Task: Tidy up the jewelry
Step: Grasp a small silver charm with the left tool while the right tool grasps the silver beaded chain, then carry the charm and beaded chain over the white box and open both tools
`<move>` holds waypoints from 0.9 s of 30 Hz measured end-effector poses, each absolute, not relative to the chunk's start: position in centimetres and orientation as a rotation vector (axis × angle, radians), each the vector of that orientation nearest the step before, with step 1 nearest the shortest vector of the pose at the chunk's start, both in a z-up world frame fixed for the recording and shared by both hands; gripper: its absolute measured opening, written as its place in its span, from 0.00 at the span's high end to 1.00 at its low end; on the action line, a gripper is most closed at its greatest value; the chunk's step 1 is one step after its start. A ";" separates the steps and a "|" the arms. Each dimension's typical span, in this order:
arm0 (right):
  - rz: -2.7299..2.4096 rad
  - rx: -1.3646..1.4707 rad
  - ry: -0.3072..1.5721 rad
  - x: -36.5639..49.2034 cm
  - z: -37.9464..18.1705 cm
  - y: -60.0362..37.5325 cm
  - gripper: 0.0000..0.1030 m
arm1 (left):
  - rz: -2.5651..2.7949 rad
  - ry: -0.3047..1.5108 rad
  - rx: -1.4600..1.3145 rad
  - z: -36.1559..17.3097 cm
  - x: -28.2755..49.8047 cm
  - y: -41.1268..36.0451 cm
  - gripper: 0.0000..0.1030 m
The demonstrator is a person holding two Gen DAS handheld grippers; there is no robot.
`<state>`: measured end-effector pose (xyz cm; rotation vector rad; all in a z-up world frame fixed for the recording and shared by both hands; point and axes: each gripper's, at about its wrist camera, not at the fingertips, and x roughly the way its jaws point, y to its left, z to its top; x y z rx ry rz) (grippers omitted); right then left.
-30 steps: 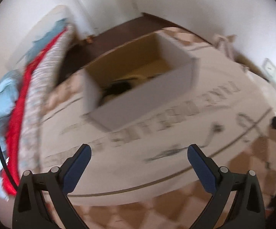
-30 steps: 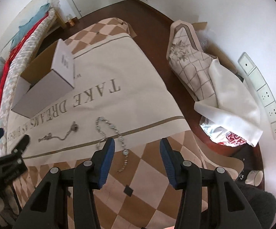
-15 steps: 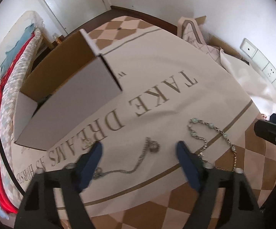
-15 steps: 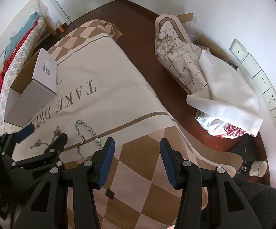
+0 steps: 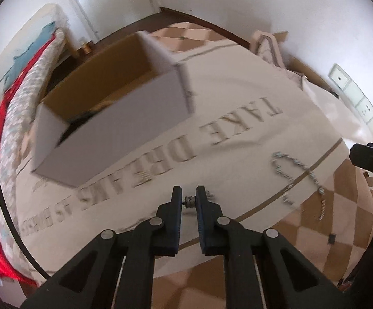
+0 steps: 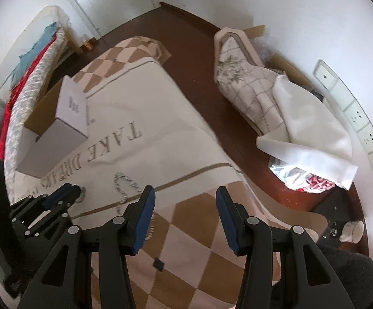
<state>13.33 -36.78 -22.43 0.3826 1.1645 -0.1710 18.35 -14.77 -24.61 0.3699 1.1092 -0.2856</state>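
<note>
A silver pendant necklace lies on the cream "TAKE DREAMS" cloth. My left gripper points down at it; its jaws are closing and the pads pinch the pendant between them. The same gripper shows at the left of the right wrist view. A silver chain bracelet lies loose to the right, also seen as a bracelet just ahead of my right gripper. That gripper is open above the checked cloth with nothing between its fingers. An open white cardboard box stands behind.
A bed with red and blue fabrics runs along the left. On the dark floor to the right lie a quilted cushion, a white cloth and a small cup. A small black square sits on the checked cloth.
My left gripper swung from facing the box down to the pendant necklace, and its jaws went from wide apart to nearly together around it. The right gripper stayed open, almost still.
</note>
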 end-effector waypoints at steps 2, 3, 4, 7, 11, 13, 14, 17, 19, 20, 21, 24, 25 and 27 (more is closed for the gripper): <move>-0.134 0.373 1.170 13.7 -22.6 -36.1 0.50 | -0.262 1.104 0.359 -24.2 18.3 -13.2 0.92; -0.118 0.361 1.180 13.9 -22.9 -35.5 0.50 | -0.243 1.101 0.354 -23.9 18.2 -12.0 0.92; -0.110 0.345 1.188 14.0 -23.1 -35.0 0.50 | -0.225 1.098 0.350 -23.6 18.1 -10.9 0.92; -0.094 0.293 1.210 14.4 -23.8 -33.7 0.50 | -0.190 1.097 0.342 -23.2 17.9 -8.6 0.92; -0.088 0.205 1.249 14.9 -25.2 -31.8 0.50 | -0.144 1.104 0.316 -23.1 17.9 -6.0 0.92; -0.095 0.105 1.256 15.1 -25.9 -30.4 0.50 | -0.129 1.112 0.298 -23.2 17.9 -5.0 0.92; -0.093 0.045 1.260 15.2 -26.1 -29.5 0.49 | -0.123 1.115 0.287 -23.2 17.9 -4.6 0.92; -0.065 -0.010 1.233 15.3 -26.1 -27.9 0.61 | -0.109 1.126 0.252 -23.2 18.0 -3.6 0.92; -0.047 -0.013 1.227 15.4 -25.9 -27.4 0.91 | -0.106 1.129 0.232 -23.0 18.0 -3.3 0.92; -0.042 0.004 1.228 15.4 -25.8 -27.5 0.97 | -0.106 1.130 0.224 -22.8 18.1 -3.2 0.92; -0.028 0.041 1.229 15.5 -25.8 -27.7 0.97 | -0.109 1.128 0.216 -22.5 18.0 -3.1 0.92; -0.003 0.133 1.194 15.1 -24.8 -28.2 0.97 | -0.120 1.110 0.208 -21.4 17.9 -3.0 0.92; 0.004 0.163 1.174 14.9 -24.1 -28.3 0.97 | -0.126 1.102 0.204 -21.0 17.8 -3.0 0.92; 0.019 0.200 1.143 14.8 -22.7 -28.4 0.97 | -0.148 1.081 0.188 -19.7 17.8 -3.0 0.92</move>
